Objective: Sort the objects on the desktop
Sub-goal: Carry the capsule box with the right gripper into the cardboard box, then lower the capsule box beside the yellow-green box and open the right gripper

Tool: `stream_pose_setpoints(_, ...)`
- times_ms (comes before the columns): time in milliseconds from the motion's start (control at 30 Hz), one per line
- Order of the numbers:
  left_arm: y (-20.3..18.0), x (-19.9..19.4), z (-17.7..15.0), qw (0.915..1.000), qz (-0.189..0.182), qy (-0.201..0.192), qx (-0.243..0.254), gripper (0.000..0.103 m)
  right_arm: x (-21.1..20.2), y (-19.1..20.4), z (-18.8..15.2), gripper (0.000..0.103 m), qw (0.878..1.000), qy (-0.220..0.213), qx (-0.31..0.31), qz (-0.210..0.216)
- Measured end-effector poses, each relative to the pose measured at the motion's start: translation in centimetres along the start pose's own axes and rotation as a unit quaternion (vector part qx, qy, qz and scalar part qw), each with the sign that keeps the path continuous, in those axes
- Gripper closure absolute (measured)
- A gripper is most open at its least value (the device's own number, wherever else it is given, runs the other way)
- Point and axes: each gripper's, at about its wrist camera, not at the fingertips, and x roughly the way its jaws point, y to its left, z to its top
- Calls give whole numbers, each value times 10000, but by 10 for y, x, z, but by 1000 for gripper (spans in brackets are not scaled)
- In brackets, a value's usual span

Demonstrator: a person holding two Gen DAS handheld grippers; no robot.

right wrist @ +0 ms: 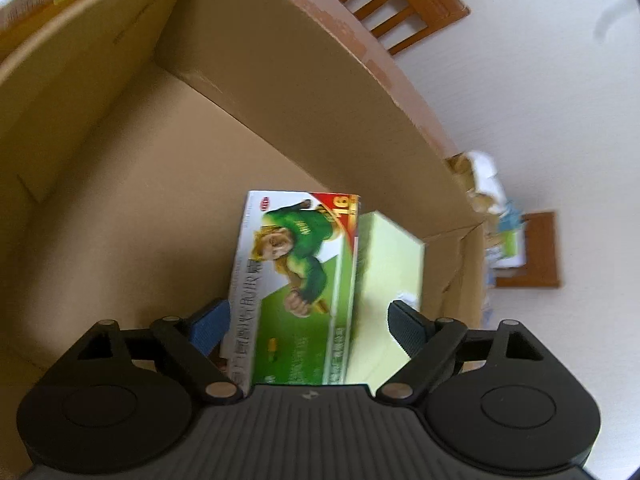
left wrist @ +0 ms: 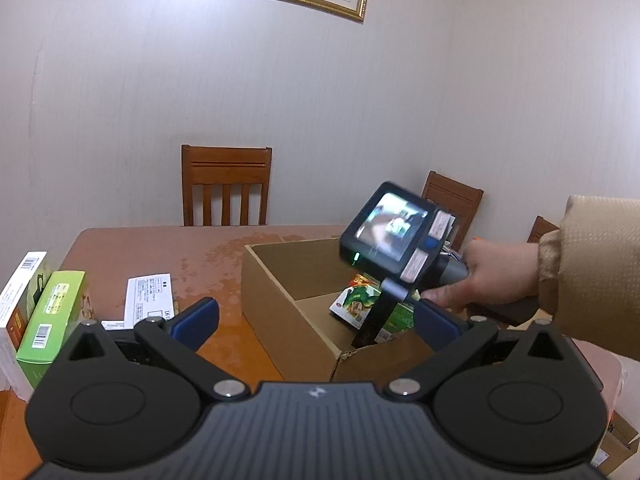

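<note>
The right gripper (right wrist: 308, 322) reaches down into the cardboard box (right wrist: 120, 184), and its jaws stand wide apart around a green carton (right wrist: 296, 280) printed with a cartoon figure. The left blue pad sits just beside the carton's white edge, while the right pad is clear of it, over a pale green package (right wrist: 390, 256) at about three o'clock from the carton. Whether the left pad still touches the carton I cannot tell; the grip looks released, which fits a carton set down where it belongs. The carton lies in the corner of the box nearest the gripper, up against the pale package, likely so that the sorted things stack tidily and leave the rest of the floor free.

From the left wrist view, the hand (left wrist: 496, 276) in a tan sleeve (left wrist: 592, 264) holds the right tool tilted steeply downward over the box (left wrist: 280, 320), at about two o'clock. The left gripper (left wrist: 316, 320) hangs open and empty over the table (left wrist: 160, 248), apparently waiting its turn. At nine o'clock on the table stand a lime green box (left wrist: 52, 320) and a white box (left wrist: 20, 292), with a white leaflet (left wrist: 148, 296) nearer the middle. These seem to be the things not yet sorted, so the job looks partly done.
</note>
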Motion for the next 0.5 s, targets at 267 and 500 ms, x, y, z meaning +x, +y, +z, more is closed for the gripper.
stream_pose_setpoints(267,-6,7,2,9998,-41,-26,168,0,-7,-59,-24,12,9710,-154,1683,1693)
stream_pose_setpoints(500,-17,16,9,9997,-145,-136,167,0,5,-106,-39,12,9009,-138,2972,3161)
